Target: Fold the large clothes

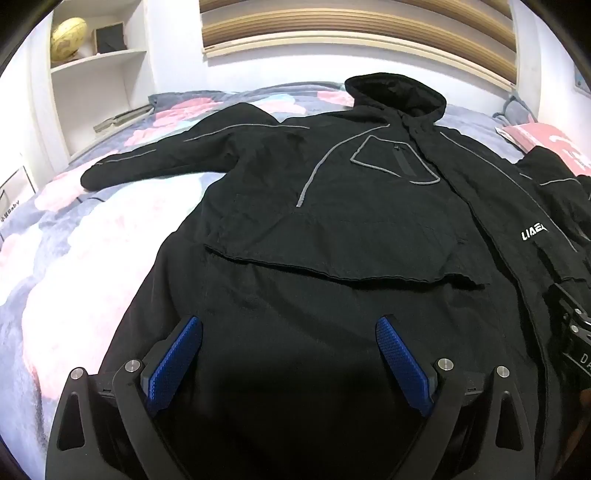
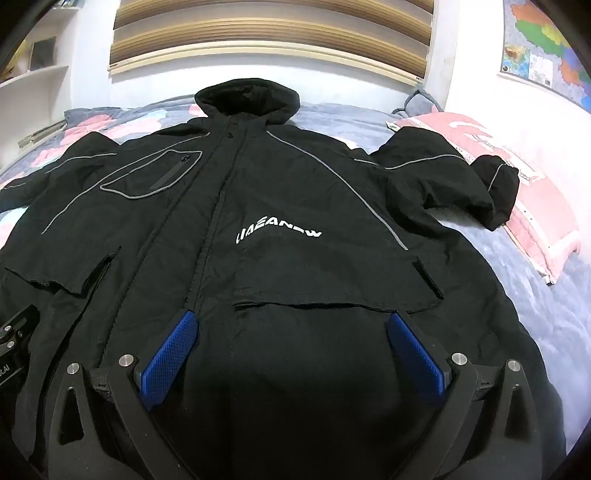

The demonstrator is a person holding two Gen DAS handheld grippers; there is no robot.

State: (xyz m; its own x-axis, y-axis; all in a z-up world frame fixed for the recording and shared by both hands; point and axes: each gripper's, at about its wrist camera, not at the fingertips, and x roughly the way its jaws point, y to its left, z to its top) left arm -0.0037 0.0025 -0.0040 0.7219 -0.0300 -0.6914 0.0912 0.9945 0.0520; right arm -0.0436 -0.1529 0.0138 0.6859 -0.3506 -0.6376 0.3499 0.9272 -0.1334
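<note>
A: We've got the long black hooded jacket with grey piping (image 1: pixel 332 206) lying front-up on the bed with the pink, grey and white floral cover (image 1: pixel 85 236), hood toward the wooden headboard (image 1: pixel 351 29)

B: Agreed. From our right wrist view its one sleeve (image 2: pixel 443 181) is bent back on itself beside the pink pillow (image 2: pixel 532 206), and the white lettering on the chest (image 2: pixel 277 234) sits just ahead of us

A: On our left side the other sleeve (image 1: pixel 159 162) stretches straight out across the cover. The white shelf unit (image 1: pixel 99 74) stands behind it, with a yellowish globe (image 1: pixel 68 38) on top

B: Our left gripper (image 1: pixel 289 334) hangs over the lower part of the jacket, blue ribbed pads (image 1: pixel 173 365) spread wide, nothing pinched between them

A: Same for our right gripper (image 2: pixel 295 328): its blue pads (image 2: pixel 415 356) stand far apart above the hem-side fabric, just below the big front pocket flap (image 2: pixel 332 291). We can't tell whether the tips touch the cloth

B: And a coloured wall map (image 2: pixel 546 48) shows at the upper right of our right view
</note>
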